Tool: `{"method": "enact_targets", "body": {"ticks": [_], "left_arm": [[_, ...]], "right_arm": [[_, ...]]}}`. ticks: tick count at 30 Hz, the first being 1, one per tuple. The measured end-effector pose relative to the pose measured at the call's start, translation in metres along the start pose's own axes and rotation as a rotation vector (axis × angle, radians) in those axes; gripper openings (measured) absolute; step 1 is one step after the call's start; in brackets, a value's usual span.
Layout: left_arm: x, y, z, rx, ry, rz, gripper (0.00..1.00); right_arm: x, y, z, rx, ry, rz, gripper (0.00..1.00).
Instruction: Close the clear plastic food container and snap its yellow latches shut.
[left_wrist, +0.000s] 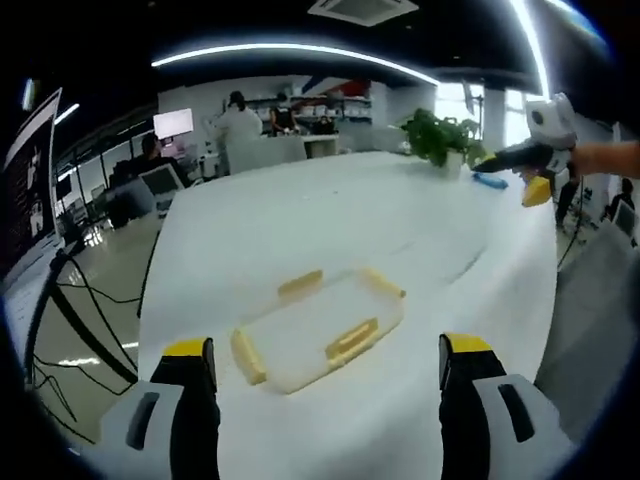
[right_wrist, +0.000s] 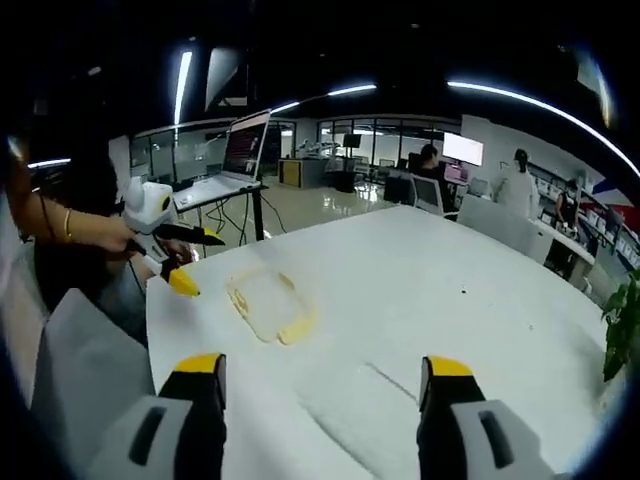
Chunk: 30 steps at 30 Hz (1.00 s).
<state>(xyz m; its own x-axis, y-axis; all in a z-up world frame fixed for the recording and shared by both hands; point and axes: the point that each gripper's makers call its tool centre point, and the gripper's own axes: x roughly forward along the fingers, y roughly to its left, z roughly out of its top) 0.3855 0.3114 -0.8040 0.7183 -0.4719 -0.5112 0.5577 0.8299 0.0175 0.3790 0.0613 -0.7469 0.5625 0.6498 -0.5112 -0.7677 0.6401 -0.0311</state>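
Observation:
The clear plastic container (left_wrist: 318, 332) lies flat on the white table (left_wrist: 350, 220), with yellow latches (left_wrist: 351, 341) on its sides; I cannot tell whether they are snapped down. My left gripper (left_wrist: 327, 350) hovers just short of it, open, with nothing between the jaws. In the right gripper view the container (right_wrist: 266, 304) sits far left, beside the hand-held left gripper (right_wrist: 172, 250). My right gripper (right_wrist: 322, 368) is open over bare table, well away from it. From the left gripper view, the right gripper (left_wrist: 536, 170) is raised at the far right.
A potted plant (left_wrist: 440, 135) and a small blue object (left_wrist: 490, 180) stand at the table's far end. A laptop (right_wrist: 245, 145) sits on a side desk. Grey chairs (right_wrist: 80, 370) flank the table edge. Cables (left_wrist: 90, 310) hang beside it. People work in the background.

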Motion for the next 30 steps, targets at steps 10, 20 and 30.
{"method": "enact_targets", "body": {"ticks": [10,20,30], "left_arm": [[0.022,0.008,-0.009,0.083,0.093,-0.172,0.88],[0.041,0.029,-0.023,0.21,0.215,-0.234,0.85],[0.061,0.032,-0.032,0.22,0.255,-0.316,0.82]], "right_arm": [[0.048,0.017,0.011,-0.033,0.053,0.163,0.76],[0.091,0.034,0.004,-0.096,0.175,0.277,0.64],[0.143,0.049,-0.004,-0.09,0.279,0.372,0.66]]}}
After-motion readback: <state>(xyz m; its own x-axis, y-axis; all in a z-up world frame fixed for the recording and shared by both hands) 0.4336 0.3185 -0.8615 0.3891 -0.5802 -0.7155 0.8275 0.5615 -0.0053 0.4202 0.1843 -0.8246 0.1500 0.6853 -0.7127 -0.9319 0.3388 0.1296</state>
